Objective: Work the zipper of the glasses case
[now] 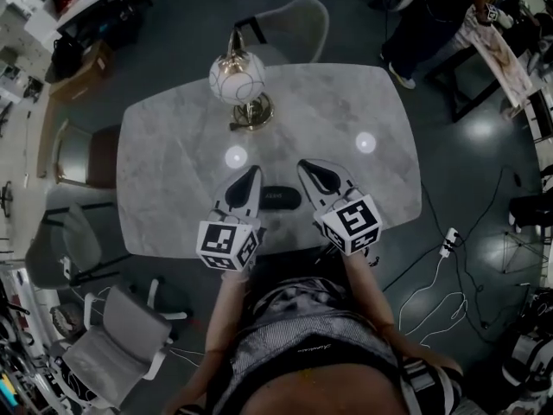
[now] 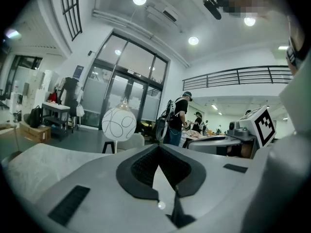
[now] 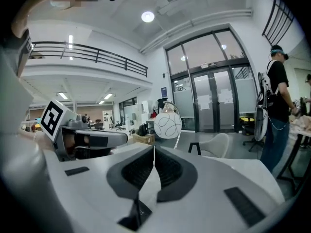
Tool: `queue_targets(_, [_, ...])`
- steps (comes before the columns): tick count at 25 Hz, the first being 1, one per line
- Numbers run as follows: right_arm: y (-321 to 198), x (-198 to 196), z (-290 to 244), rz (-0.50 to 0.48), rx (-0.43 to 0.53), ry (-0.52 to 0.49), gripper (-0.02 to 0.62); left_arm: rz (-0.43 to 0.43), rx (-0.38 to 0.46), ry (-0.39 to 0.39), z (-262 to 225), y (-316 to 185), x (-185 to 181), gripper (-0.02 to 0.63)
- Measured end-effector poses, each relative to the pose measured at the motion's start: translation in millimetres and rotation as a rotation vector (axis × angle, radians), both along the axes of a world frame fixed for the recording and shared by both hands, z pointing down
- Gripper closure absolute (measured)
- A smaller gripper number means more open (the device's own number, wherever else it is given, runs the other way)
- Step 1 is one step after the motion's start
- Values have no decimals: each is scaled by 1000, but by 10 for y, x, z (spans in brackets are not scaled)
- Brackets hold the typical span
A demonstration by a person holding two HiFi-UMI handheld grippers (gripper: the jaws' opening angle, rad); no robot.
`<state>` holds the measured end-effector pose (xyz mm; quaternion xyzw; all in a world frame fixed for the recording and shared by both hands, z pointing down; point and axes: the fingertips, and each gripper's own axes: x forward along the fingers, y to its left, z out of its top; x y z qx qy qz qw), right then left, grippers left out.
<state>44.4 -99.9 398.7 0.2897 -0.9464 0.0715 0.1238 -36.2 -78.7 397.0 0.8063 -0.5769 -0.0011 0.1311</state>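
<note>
A black glasses case lies on the marble table near its front edge, between my two grippers. My left gripper hangs just left of the case, raised above it and pointing away from me; its jaws are shut with nothing between them. My right gripper hangs just right of the case, likewise shut and empty. Both gripper views look level across the room, so the case is hidden in them; the left gripper and right gripper show their pads meeting at the tip.
A lamp with a white globe on a brass base stands at the table's far side. A pale chair sits behind the table, more chairs at the left. A person stands at the far right. Cables run over the floor.
</note>
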Motion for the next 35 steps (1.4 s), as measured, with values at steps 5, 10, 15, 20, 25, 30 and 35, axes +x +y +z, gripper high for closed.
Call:
queue_targets(5, [-86,55,88,-68,-18,-3,534,-52,-27,16,64,-77,26,606])
queue_targets(10, [-97,3,174,-112,-25,4,534,-79,-37,12,89,-70,-62,606])
queue_targets(15, [-106,-86,262,-80,-41,13,534,-72,-51,14,154,-110,-232,606])
queue_targets(20, [-136,-172,328,0,-56,16,534,-12,-53,32,193,-183,-334,606])
queue_targets(25, [-134,-271,374,75,-68,28,534,69,-62,49,240,-269,-423,606])
queue_targets(30, [-88,-292,442,125,-82,56,534,144,-87,56,325,-281,-383,606])
queue_targets(35, [-56,-341,561,140,-101,90,534,180,-118,51,459,-285,-389,606])
